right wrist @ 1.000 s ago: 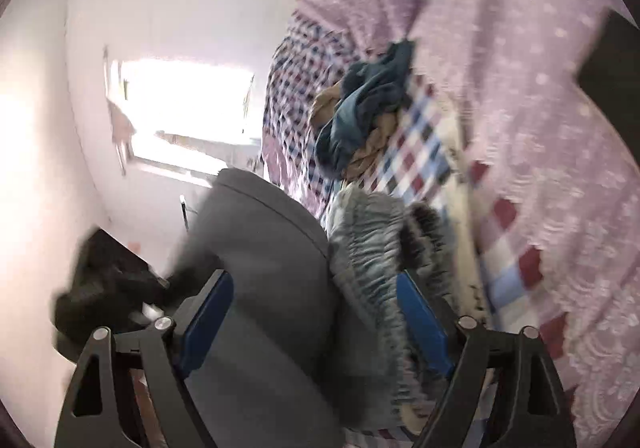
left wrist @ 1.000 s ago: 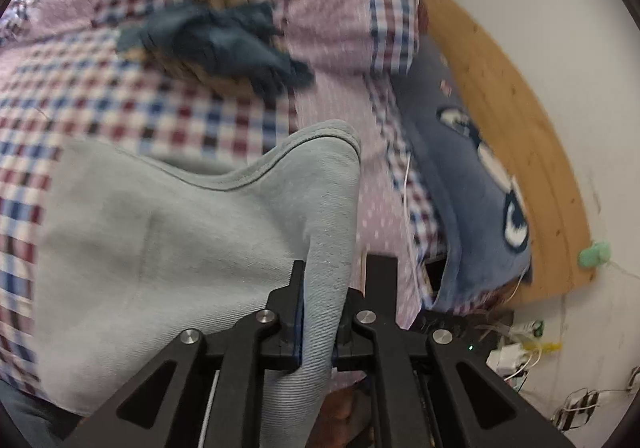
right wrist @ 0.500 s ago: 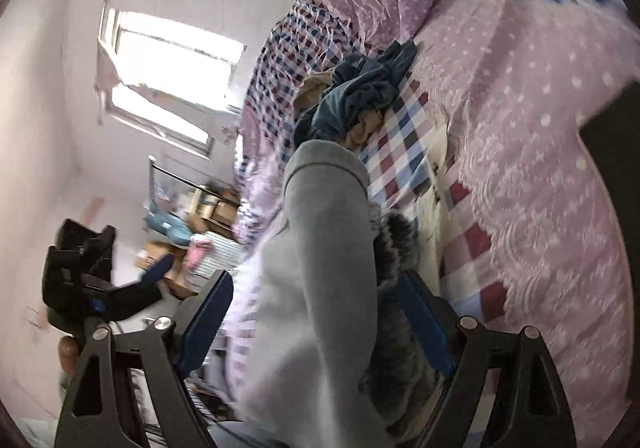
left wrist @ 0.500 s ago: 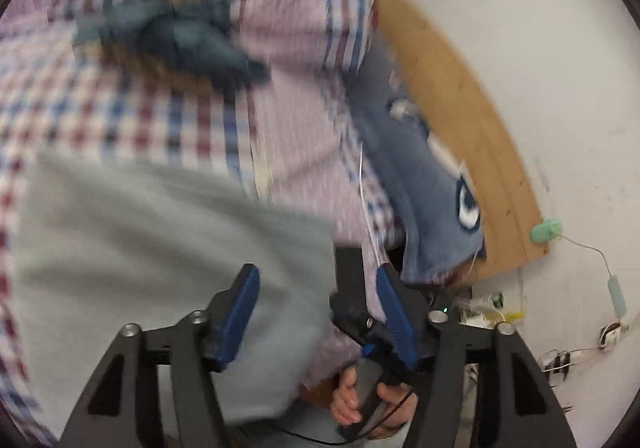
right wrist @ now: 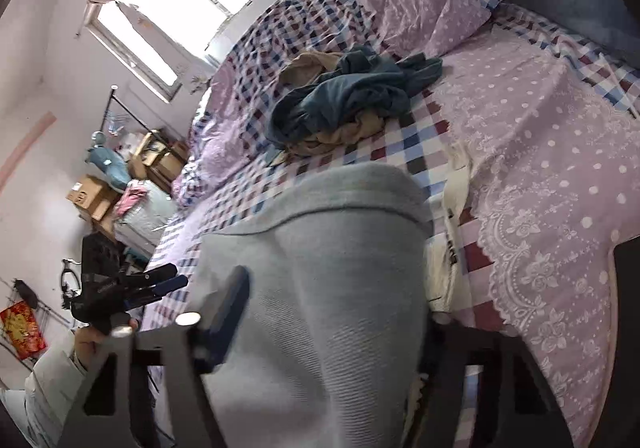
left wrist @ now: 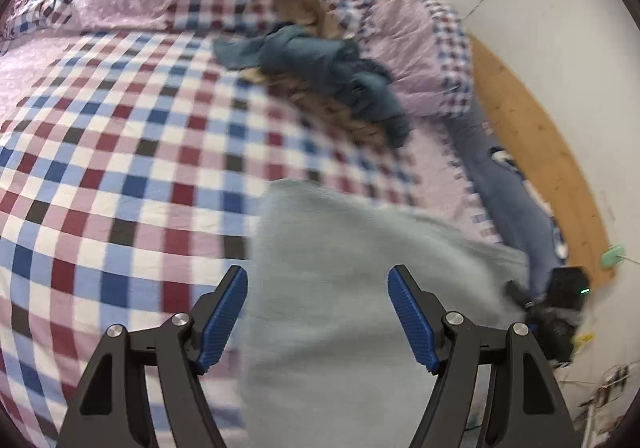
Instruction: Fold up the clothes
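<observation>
The left claw [left wrist: 318,308] has its jaws opening, its 2 blue pads [left wrist: 224,314] clear of the grey garment [left wrist: 360,308] below and between them, gripping nothing. The right claw [right wrist: 332,324] has its jaws closing around a raised fold of the same garment; the view is blurred, and I cannot tell whether its pads press the cloth. The garment lies at the near edge of the bed [left wrist: 100,168], on the checked cover. Farther toward the head of the bed lies a crumpled pile of teal and tan clothes [right wrist: 348,96], well apart from the garment.
</observation>
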### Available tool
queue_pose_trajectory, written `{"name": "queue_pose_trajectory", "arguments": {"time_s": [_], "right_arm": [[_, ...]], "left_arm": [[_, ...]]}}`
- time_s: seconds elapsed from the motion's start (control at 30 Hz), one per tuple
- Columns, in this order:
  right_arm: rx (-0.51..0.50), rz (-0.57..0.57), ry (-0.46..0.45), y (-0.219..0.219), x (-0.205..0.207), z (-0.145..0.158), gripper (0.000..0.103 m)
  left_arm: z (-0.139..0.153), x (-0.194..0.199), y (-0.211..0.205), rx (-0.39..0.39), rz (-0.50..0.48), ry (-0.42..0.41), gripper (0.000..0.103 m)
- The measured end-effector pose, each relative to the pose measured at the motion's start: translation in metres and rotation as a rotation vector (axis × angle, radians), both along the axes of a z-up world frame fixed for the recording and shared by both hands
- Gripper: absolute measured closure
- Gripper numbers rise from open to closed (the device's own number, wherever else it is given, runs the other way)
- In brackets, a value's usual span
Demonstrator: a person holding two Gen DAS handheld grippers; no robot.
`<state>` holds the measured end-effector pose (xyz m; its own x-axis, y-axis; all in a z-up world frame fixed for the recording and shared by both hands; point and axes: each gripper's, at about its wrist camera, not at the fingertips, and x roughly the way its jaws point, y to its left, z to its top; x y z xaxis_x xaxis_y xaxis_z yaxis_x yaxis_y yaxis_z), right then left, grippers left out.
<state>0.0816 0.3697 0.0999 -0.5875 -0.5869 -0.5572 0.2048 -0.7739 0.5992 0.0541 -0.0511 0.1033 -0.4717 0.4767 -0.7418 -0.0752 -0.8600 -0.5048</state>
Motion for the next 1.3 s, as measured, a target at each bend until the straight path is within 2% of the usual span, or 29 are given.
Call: {"name": "queue_pose_trajectory", "arguments": {"time_s": [0.07,0.1,0.13,0.2,0.33,0.37,0.4,0.43,0.5,0.53,0.6,0.67,0.73,0.8,0.83,0.87,0.9,0.93,0.97,1.0,1.1,1.17,1.2,1.3], "right_arm": [[0.037,-0.029,0.022,0.0,0.002,0.005,0.065],[0.048,-0.035,0.036,-0.001,0.003,0.008,0.069],[0.091,-0.034,0.05,-0.008,0.003,0.011,0.07],[0.182,-0.032,0.077,-0.021,0.003,0.018,0.078],[0.382,-0.032,0.171,-0.053,0.005,0.031,0.085],[0.416,-0.035,0.198,-0.06,0.006,0.034,0.086],[0.45,-0.039,0.224,-0.067,0.008,0.038,0.087],[0.484,-0.042,0.251,-0.073,0.009,0.041,0.087],[0.51,-0.043,0.301,-0.085,0.012,0.051,0.088],[0.521,-0.043,0.327,-0.091,0.014,0.057,0.088],[0.545,-0.043,0.378,-0.103,0.017,0.067,0.088],[0.547,-0.032,0.331,-0.111,-0.002,0.062,0.087],[0.551,-0.021,0.268,-0.116,-0.025,0.051,0.086],[0.571,-0.029,0.199,-0.115,-0.044,0.037,0.078],[0.579,-0.035,0.161,-0.113,-0.051,0.031,0.076],[0.575,-0.056,0.138,-0.108,-0.052,0.029,0.067],[0.567,-0.076,0.13,-0.103,-0.051,0.029,0.057],[0.559,-0.103,0.133,-0.098,-0.046,0.034,0.055],[0.55,-0.131,0.136,-0.092,-0.041,0.038,0.051],[0.548,-0.151,0.149,-0.089,-0.035,0.045,0.05],[0.54,-0.193,0.218,-0.087,-0.018,0.073,0.041],[0.529,-0.199,0.289,-0.097,-0.01,0.097,0.04],[0.531,-0.198,0.31,-0.103,-0.009,0.101,0.039],[0.555,-0.158,0.313,-0.121,-0.022,0.088,0.038]], "left_arm": [[-0.014,-0.005,-0.01,0.025,0.004,0.0,0.026],[-0.02,-0.009,-0.012,0.04,0.002,-0.002,0.026],[-0.027,-0.013,-0.014,0.056,-0.001,-0.004,0.026],[-0.039,-0.021,-0.015,0.103,-0.03,-0.003,0.026],[-0.053,-0.032,-0.012,0.224,-0.083,0.014,0.027],[-0.055,-0.033,-0.011,0.246,-0.088,0.027,0.034],[-0.056,-0.034,-0.01,0.251,-0.091,0.038,0.047],[-0.056,-0.034,-0.009,0.251,-0.094,0.048,0.054],[-0.055,-0.031,-0.016,0.294,-0.082,0.065,0.082],[-0.054,-0.027,-0.022,0.336,-0.067,0.075,0.086],[-0.049,-0.016,-0.035,0.362,-0.025,0.115,0.086],[-0.048,-0.008,-0.043,0.356,0.009,0.145,0.086],[-0.054,-0.007,-0.044,0.306,0.024,0.142,0.085],[-0.062,-0.008,-0.046,0.254,0.045,0.126,0.072],[-0.061,-0.006,-0.048,0.235,0.065,0.131,0.069],[-0.059,-0.004,-0.05,0.217,0.085,0.139,0.064],[-0.053,0.0,-0.053,0.188,0.107,0.157,0.054],[-0.049,0.003,-0.056,0.166,0.122,0.174,0.047],[-0.046,0.006,-0.059,0.158,0.136,0.193,0.032],[-0.042,0.008,-0.062,0.153,0.15,0.213,0.025],[-0.029,0.011,-0.063,0.13,0.166,0.249,0.024],[-0.021,0.008,-0.058,0.113,0.157,0.26,0.024],[-0.015,0.007,-0.053,0.101,0.143,0.27,0.024],[0.003,0.003,-0.029,0.07,0.093,0.307,0.023]]}}
